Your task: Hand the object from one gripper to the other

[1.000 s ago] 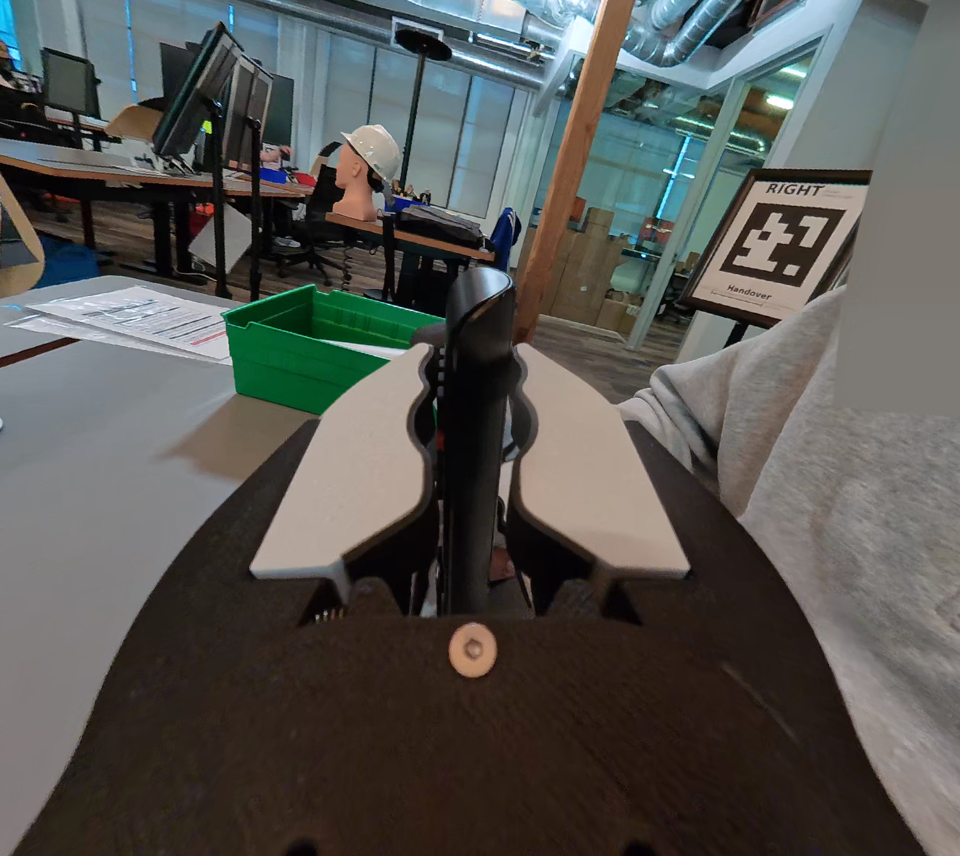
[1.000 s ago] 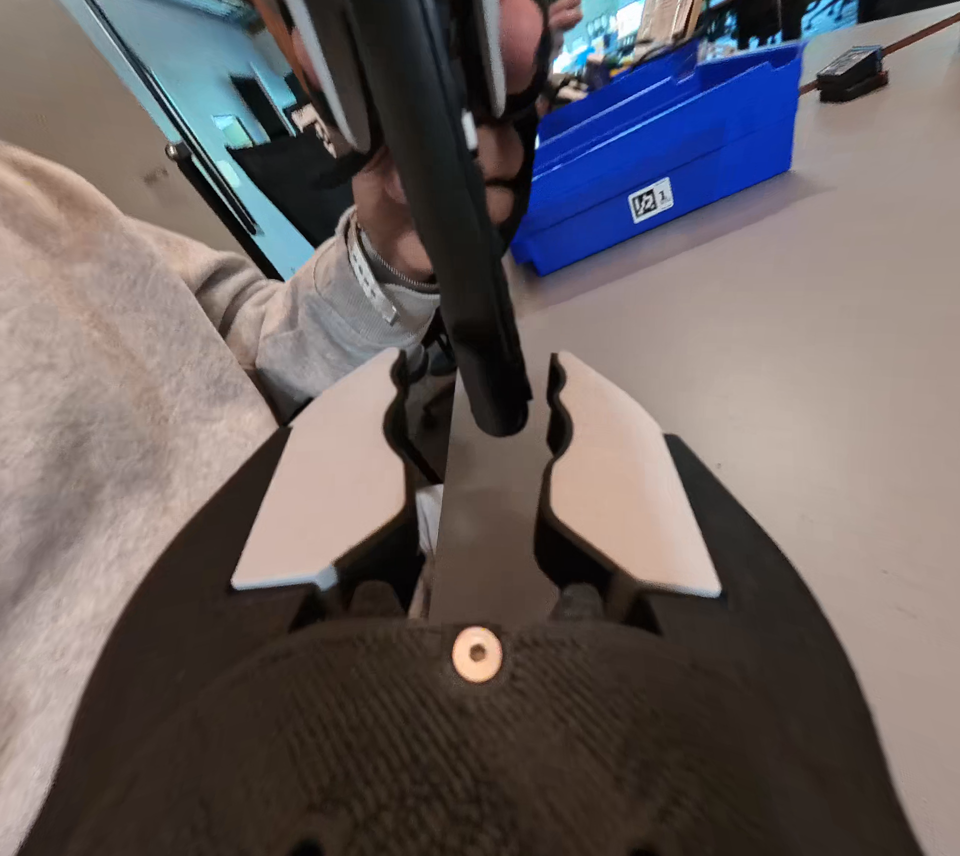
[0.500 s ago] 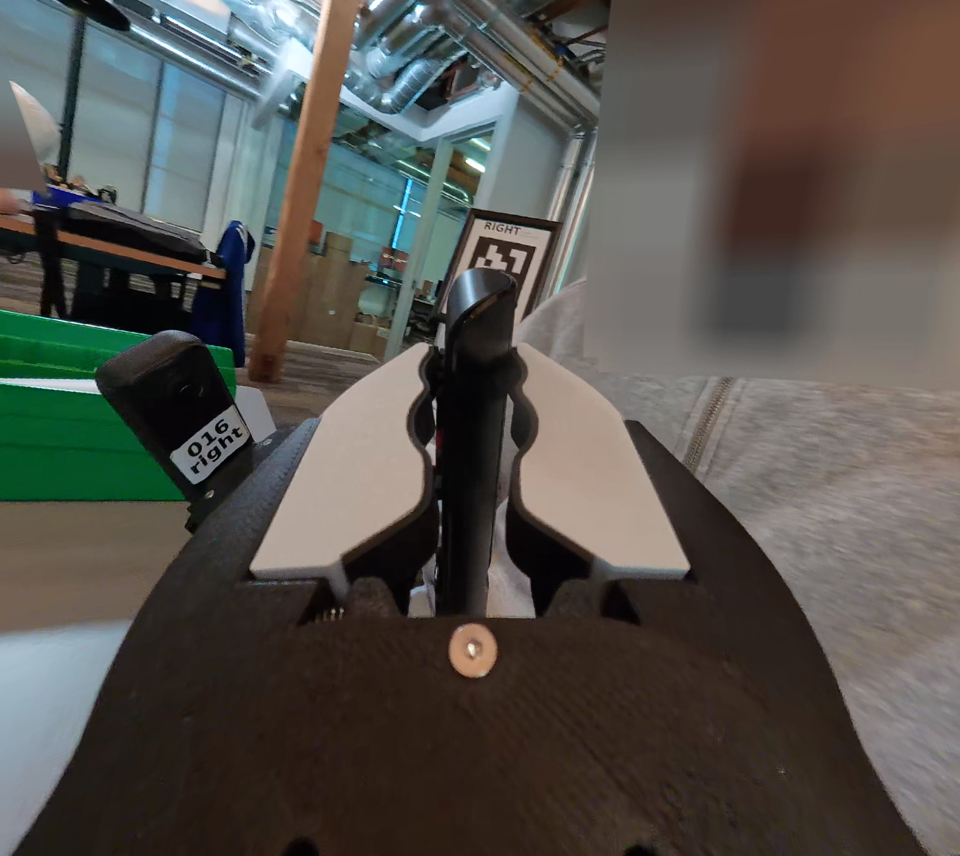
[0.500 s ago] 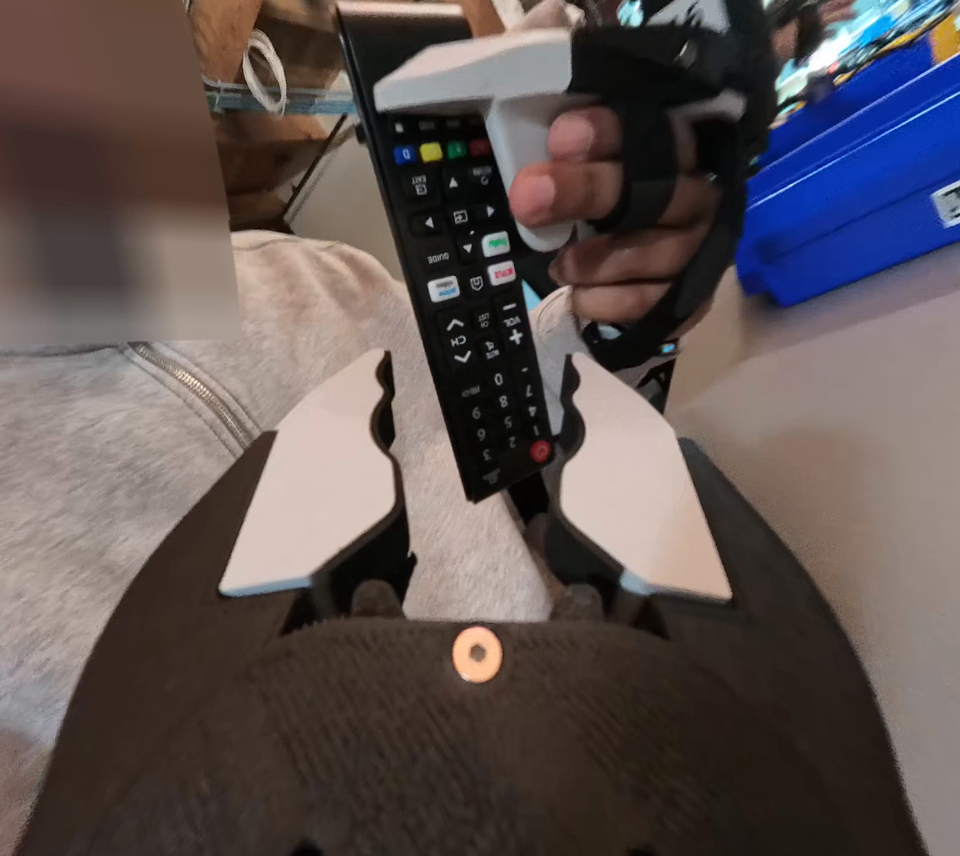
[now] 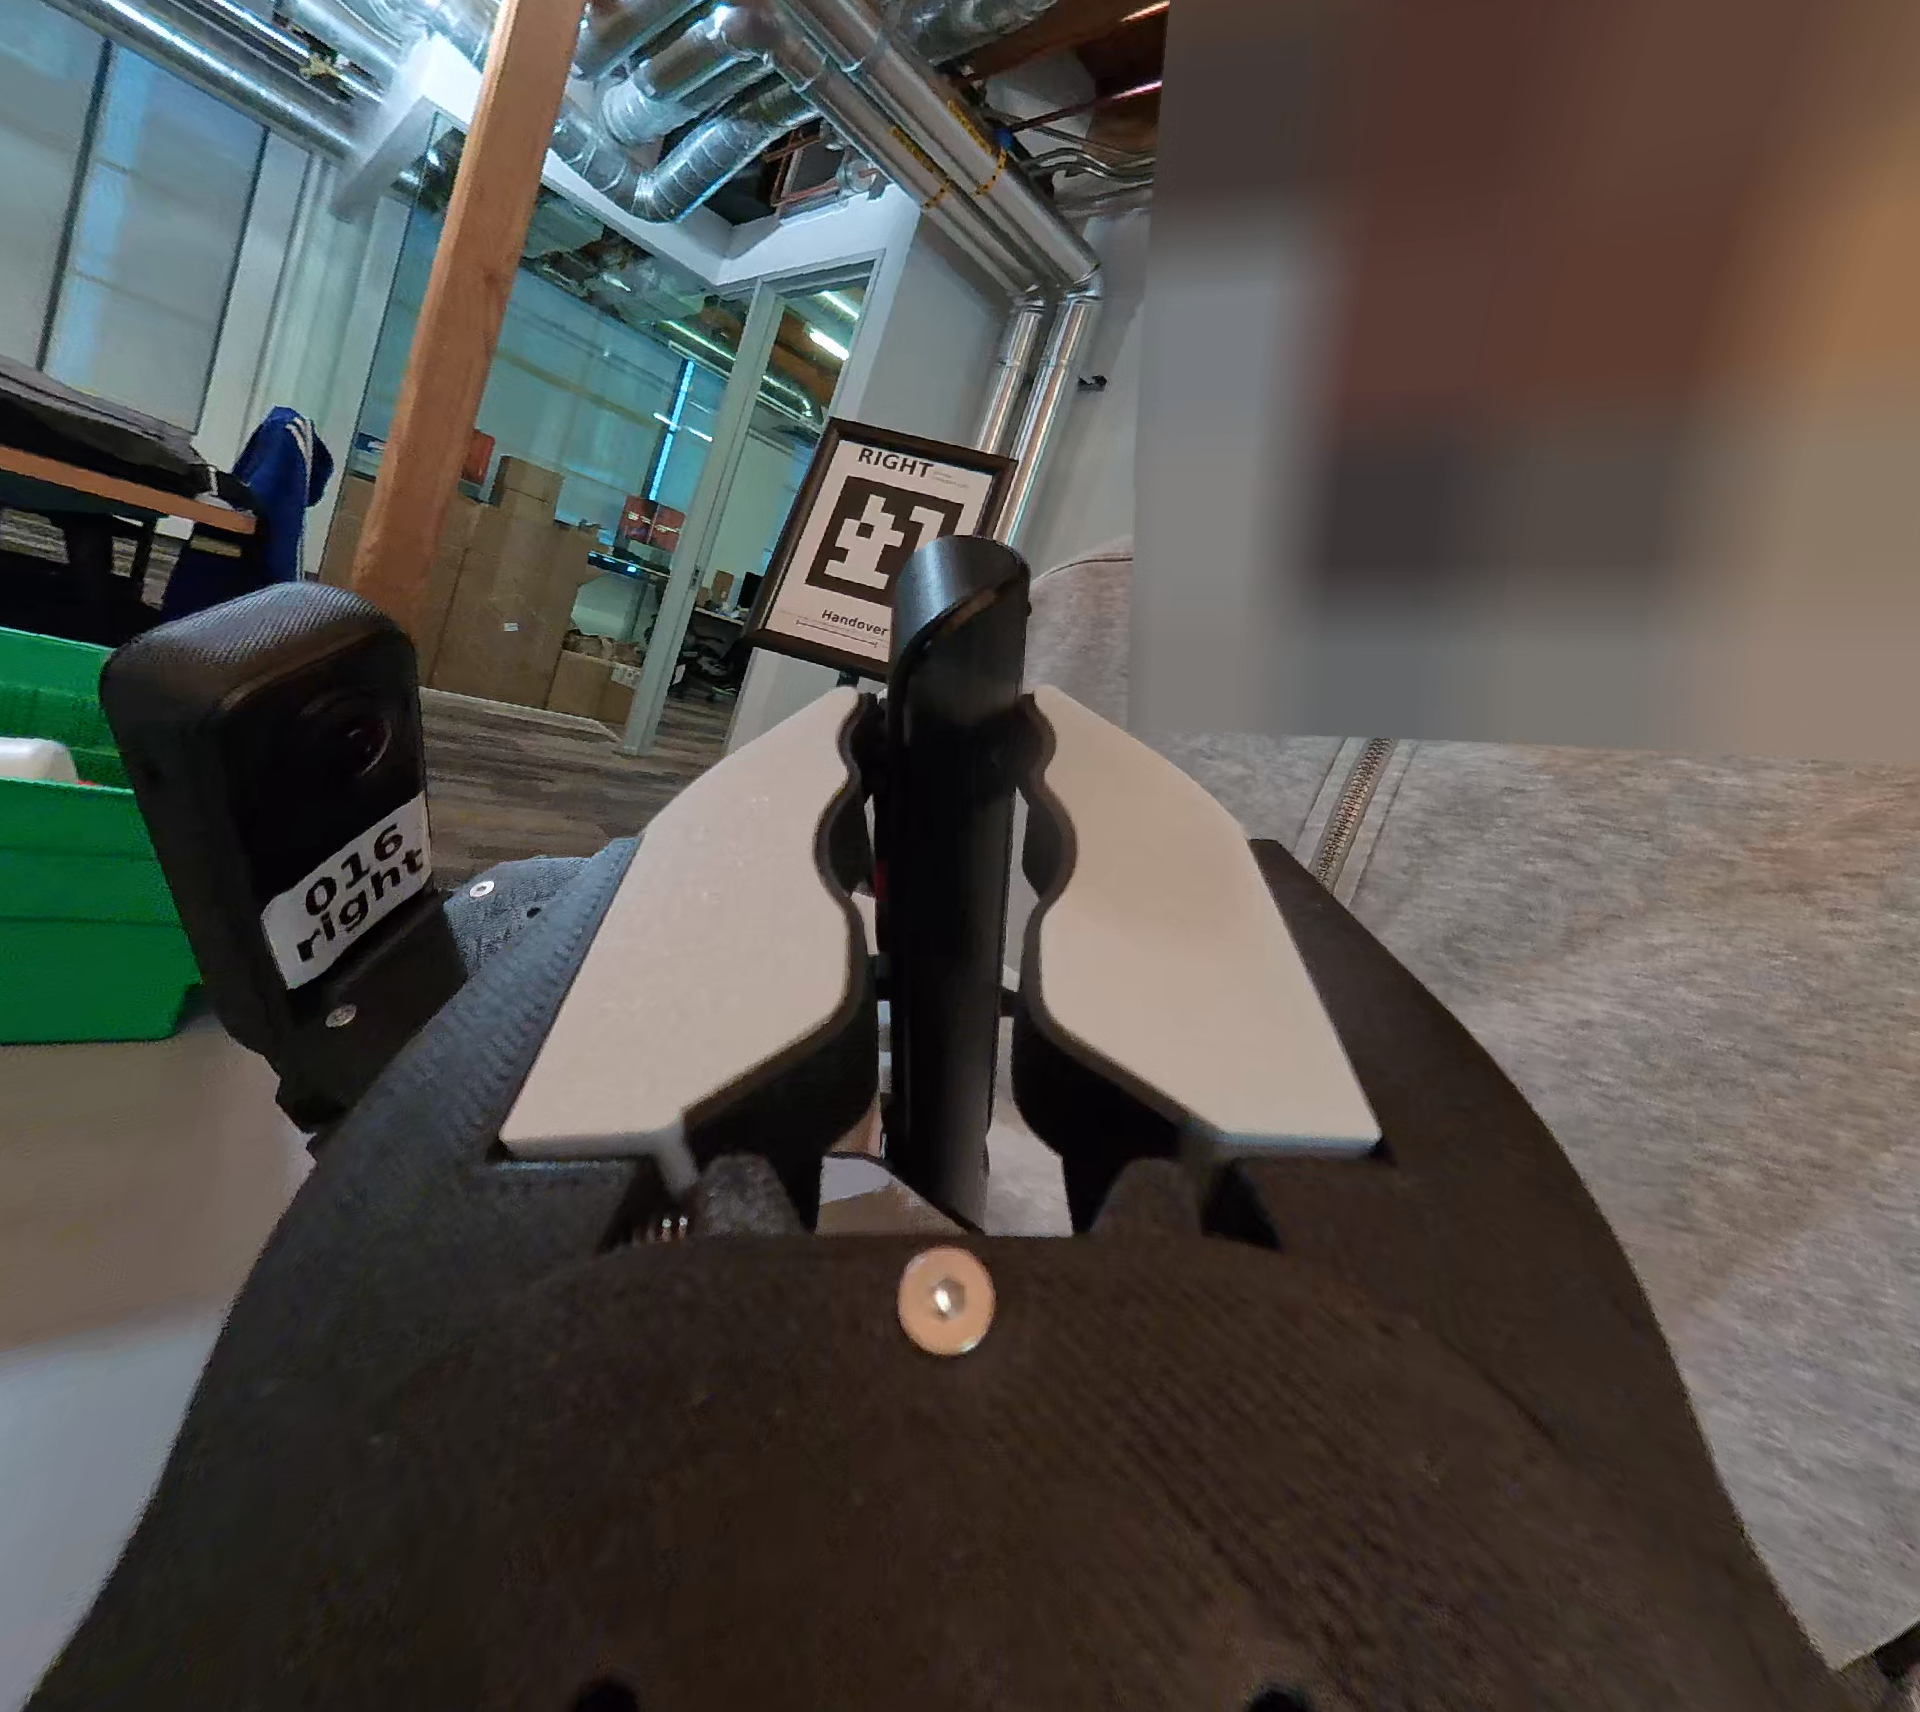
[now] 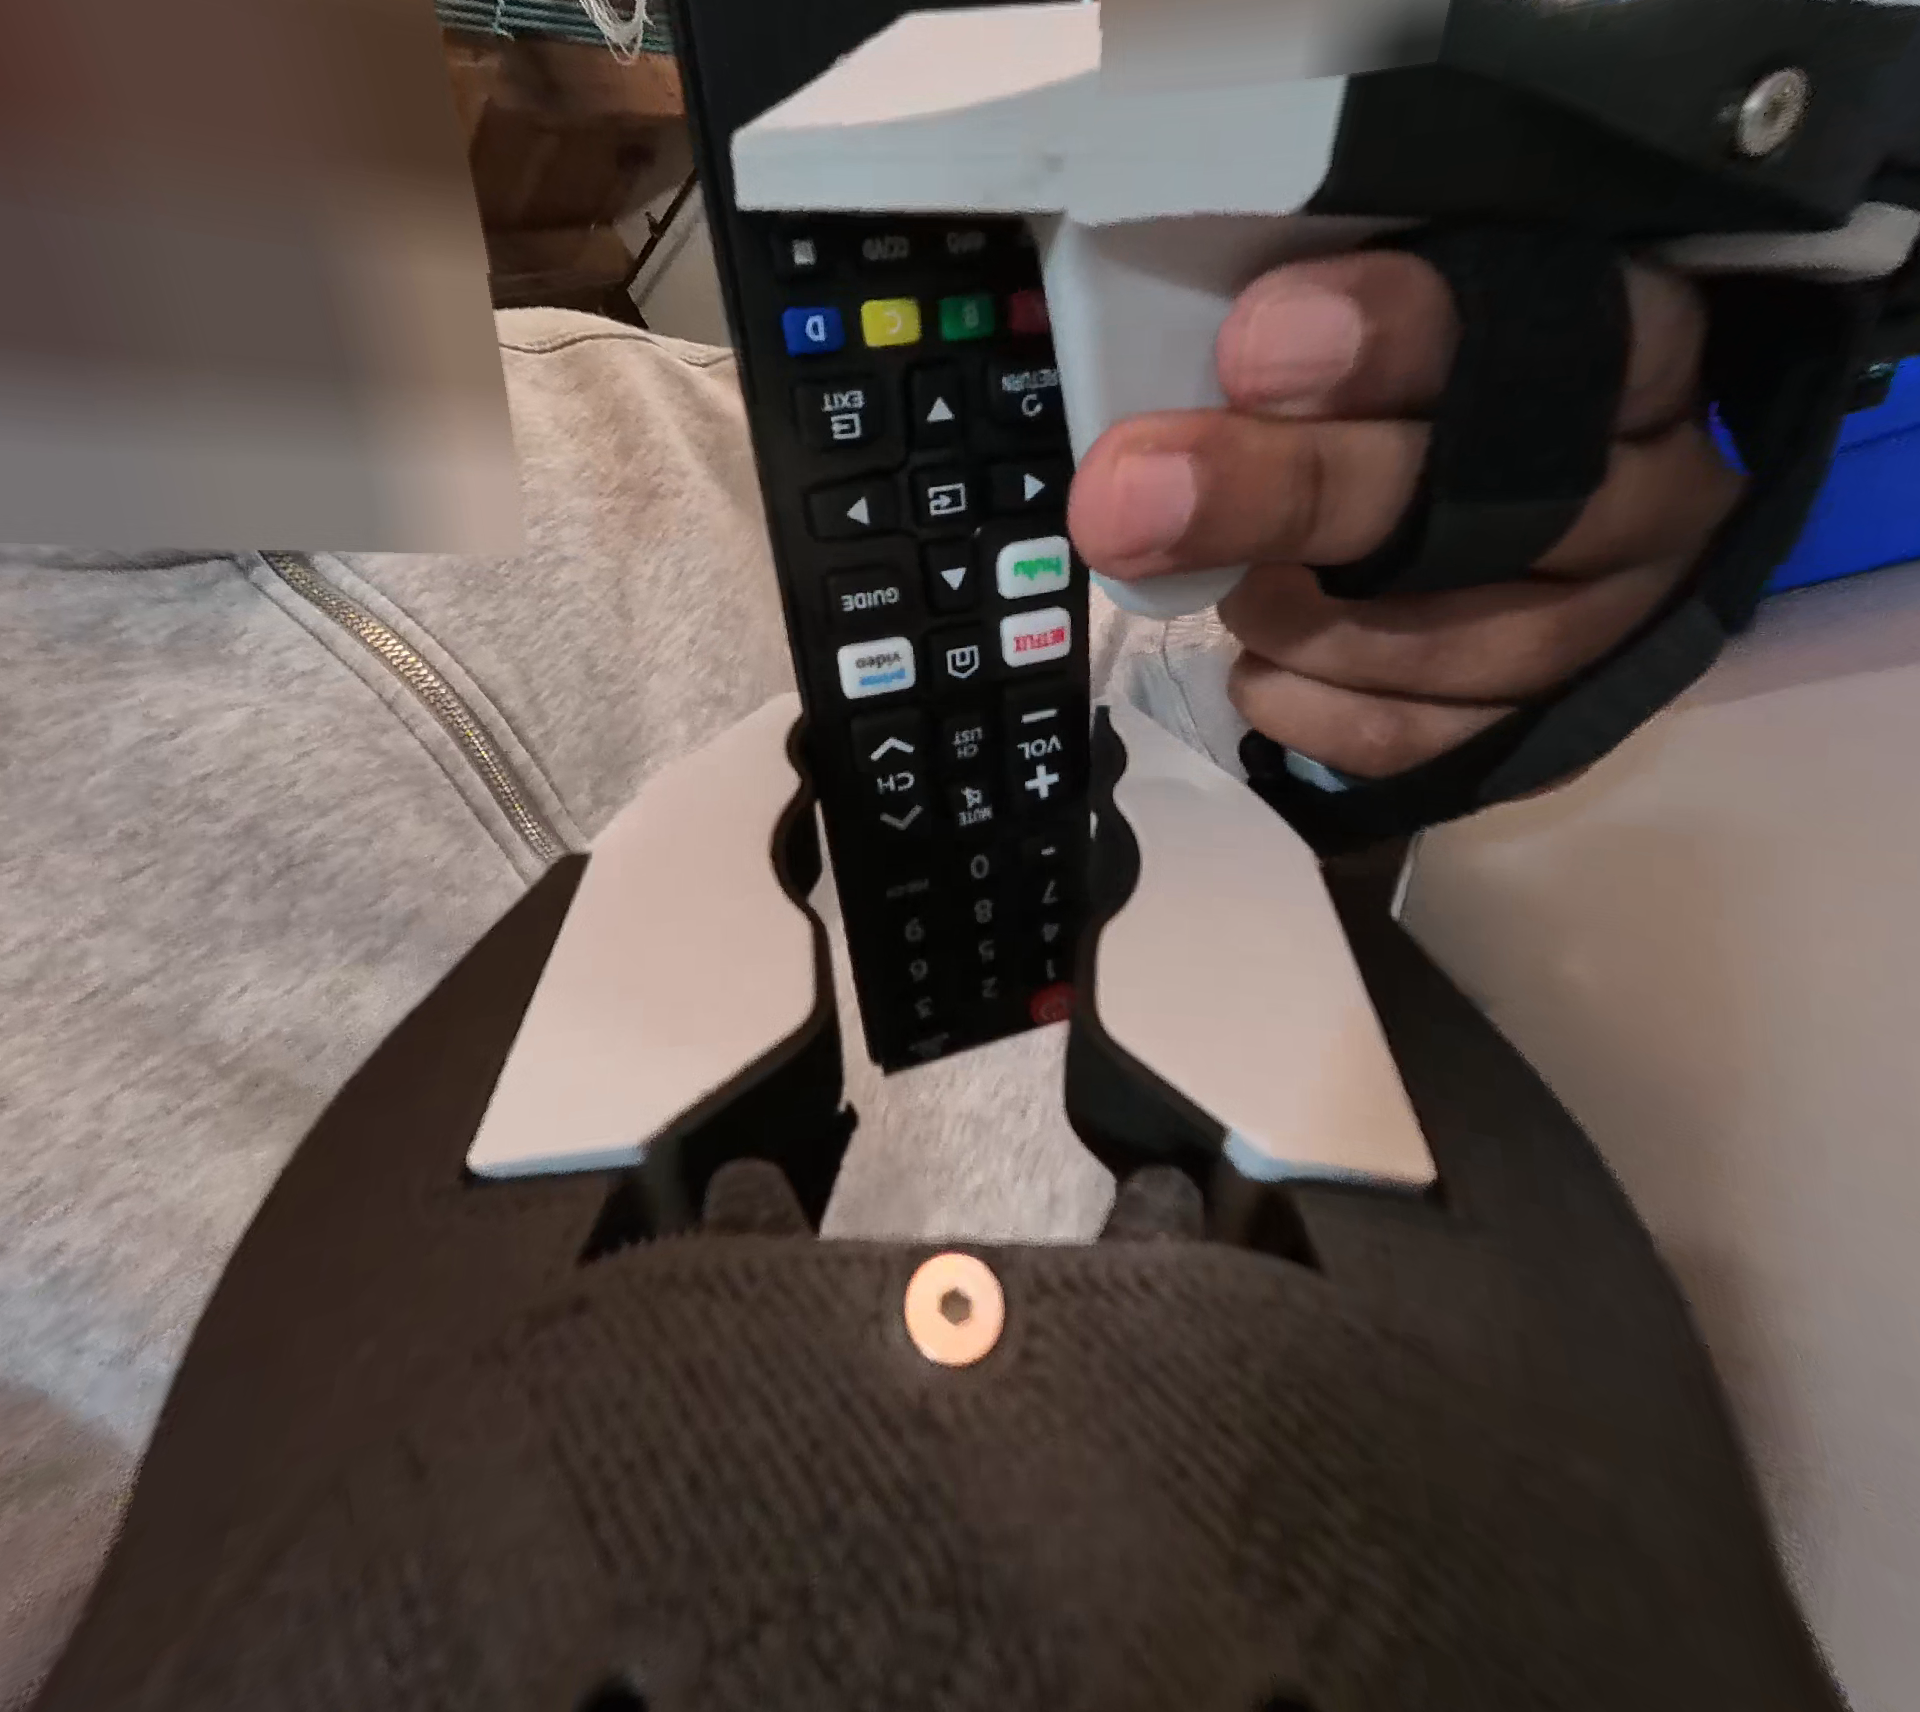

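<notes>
A black remote stands edge-on between the fingers of my left gripper, which is shut on it. In the right wrist view the remote shows its button face, upside down. The left gripper's white finger clamps its upper part, with a person's hand on the grip. My right gripper has its two fingers against both side edges of the remote's lower end, shut on it. The right gripper's black camera housing shows just left of the left gripper.
A green bin stands on the grey table at the left. A blue bin is behind the hand. A person in a grey zip sweatshirt is close behind the grippers. A framed sign and a wooden post stand farther back. The left gripper's tips are roughly 8 cm from the right gripper's.
The left gripper swung the remote round to face the right gripper. The remote's lower end went deeper between the right fingers, and those fingers closed in on its edges.
</notes>
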Tool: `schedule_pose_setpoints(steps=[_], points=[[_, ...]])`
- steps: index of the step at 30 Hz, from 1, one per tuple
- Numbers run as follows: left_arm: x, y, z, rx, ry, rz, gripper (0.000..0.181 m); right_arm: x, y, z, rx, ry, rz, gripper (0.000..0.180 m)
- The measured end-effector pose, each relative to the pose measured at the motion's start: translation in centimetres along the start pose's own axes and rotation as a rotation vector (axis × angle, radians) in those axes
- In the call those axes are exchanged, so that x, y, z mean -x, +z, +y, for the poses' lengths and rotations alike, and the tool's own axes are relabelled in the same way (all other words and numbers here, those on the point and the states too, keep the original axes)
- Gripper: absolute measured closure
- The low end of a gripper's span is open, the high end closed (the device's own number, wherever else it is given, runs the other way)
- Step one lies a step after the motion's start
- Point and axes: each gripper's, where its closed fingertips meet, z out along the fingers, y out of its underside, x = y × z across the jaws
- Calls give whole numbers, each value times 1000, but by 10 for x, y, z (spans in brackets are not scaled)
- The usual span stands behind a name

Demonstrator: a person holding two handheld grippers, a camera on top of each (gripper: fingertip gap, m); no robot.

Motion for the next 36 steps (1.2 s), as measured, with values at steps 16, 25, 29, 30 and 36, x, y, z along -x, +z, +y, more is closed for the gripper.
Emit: schedule_pose_setpoints(steps=[16, 25, 29, 30, 36], points=[[85, -58, -9, -102, 38, -572, 88, -60, -62, -30, -32, -208, 553, 130], [109, -68, 12, 31, 128, -758, 93, -91, -113, -44, -71, -293, 965, 131], [111, -61, 18, 108, 211, -804, 97, -92, -111, -42, -56, -310, 1006, 131], [112, -60, 19, 122, 224, -813, 98, -92, -109, -41, -50, -313, 1000, 131], [110, -54, 19, 111, 216, -803, 100, -89, -91, -34, -12, -326, 942, 131]])
